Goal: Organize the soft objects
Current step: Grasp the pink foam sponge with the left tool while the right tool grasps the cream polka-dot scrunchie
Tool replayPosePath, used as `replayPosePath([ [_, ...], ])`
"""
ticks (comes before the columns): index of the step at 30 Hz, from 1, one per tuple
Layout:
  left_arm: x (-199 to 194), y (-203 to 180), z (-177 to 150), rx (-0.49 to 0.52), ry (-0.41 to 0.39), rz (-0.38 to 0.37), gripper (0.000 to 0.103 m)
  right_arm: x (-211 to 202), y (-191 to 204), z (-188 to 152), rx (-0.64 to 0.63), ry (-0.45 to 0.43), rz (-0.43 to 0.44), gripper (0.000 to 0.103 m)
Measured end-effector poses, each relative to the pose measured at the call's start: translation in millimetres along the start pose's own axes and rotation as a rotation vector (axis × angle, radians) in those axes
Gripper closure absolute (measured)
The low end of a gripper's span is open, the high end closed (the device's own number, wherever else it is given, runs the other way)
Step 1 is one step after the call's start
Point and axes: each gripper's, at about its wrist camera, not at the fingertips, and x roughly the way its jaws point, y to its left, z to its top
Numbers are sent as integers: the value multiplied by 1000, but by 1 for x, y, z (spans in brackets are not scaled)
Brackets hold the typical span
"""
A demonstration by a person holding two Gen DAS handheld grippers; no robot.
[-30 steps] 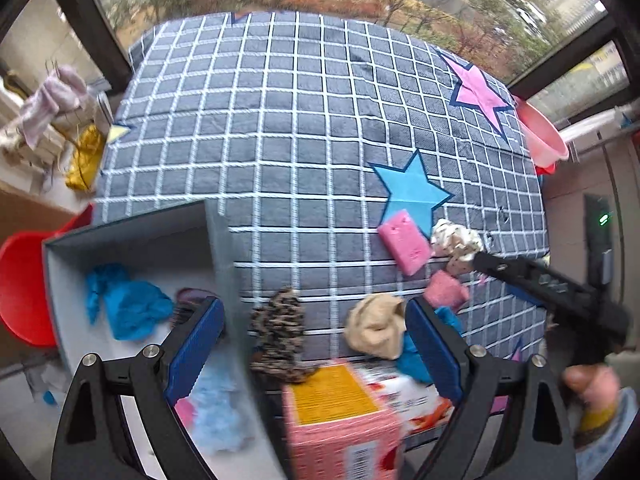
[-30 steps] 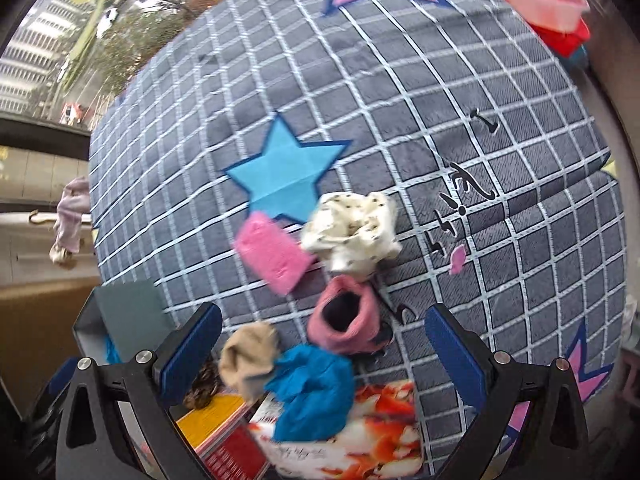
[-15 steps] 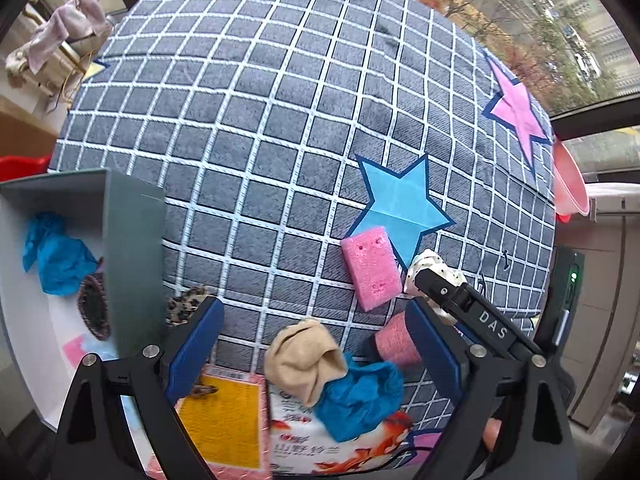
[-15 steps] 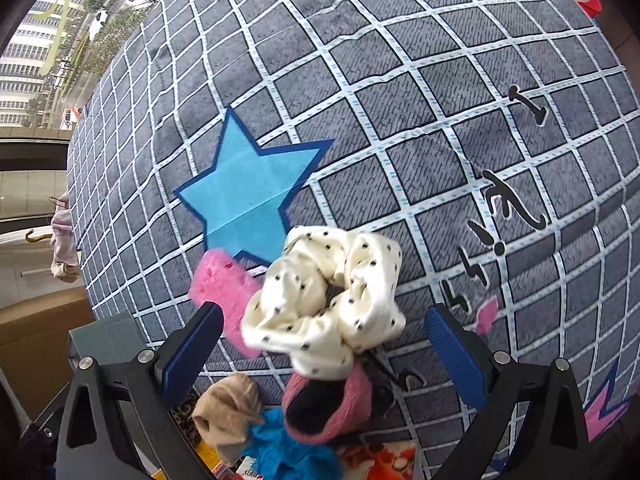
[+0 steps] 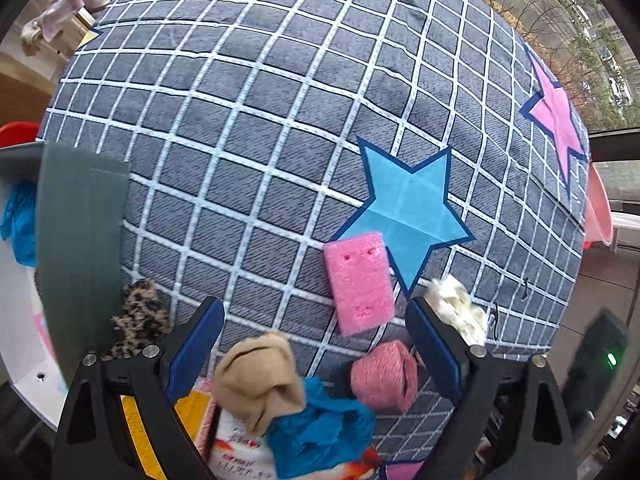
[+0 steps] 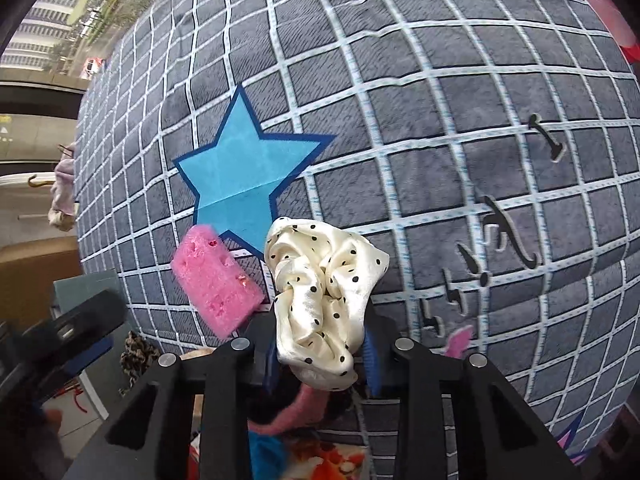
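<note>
My right gripper (image 6: 320,344) is shut on a cream polka-dot scrunchie (image 6: 320,292), which also shows behind my left finger in the left wrist view (image 5: 456,312). My left gripper (image 5: 316,340) is open and empty above a tan sock (image 5: 256,376), a blue cloth (image 5: 320,432) and a pink knit roll (image 5: 384,372). A pink sponge (image 5: 358,284) lies by the blue star; it also shows in the right wrist view (image 6: 216,280). A leopard scrunchie (image 5: 138,316) lies beside the grey storage box (image 5: 80,220).
The grey checked mat (image 5: 280,120) with a blue star (image 5: 408,204) covers the surface. The box holds a blue cloth (image 5: 18,220). A printed packet (image 5: 236,452) and a yellow box (image 5: 140,432) lie at the near edge. A pink basin (image 5: 600,208) stands at the right.
My right gripper has closed on the polka-dot scrunchie, which was between open jaws before. My left gripper has moved right and forward, away from the box toward the pile.
</note>
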Motion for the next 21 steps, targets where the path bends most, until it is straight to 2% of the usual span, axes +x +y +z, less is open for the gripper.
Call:
replayPosePath([
  [4,16,-14,1,-4,-3,15,9,-16,-23,-6,23,-17,22,69],
  [10,45,-33,-1,6,12,78,9,-34,-51,-16,60,-26,45,69],
  [16,70,-39,0,-6,49,143,9,-40,-60,-28,75,-27,61,69],
  [20,88,-36,1,-54,118,140,10,-49,-69,-34,78,-37,71,69],
  [21,89,-33,2,-76,124,117,13,-51,-69,-35,77,-43,71,69],
])
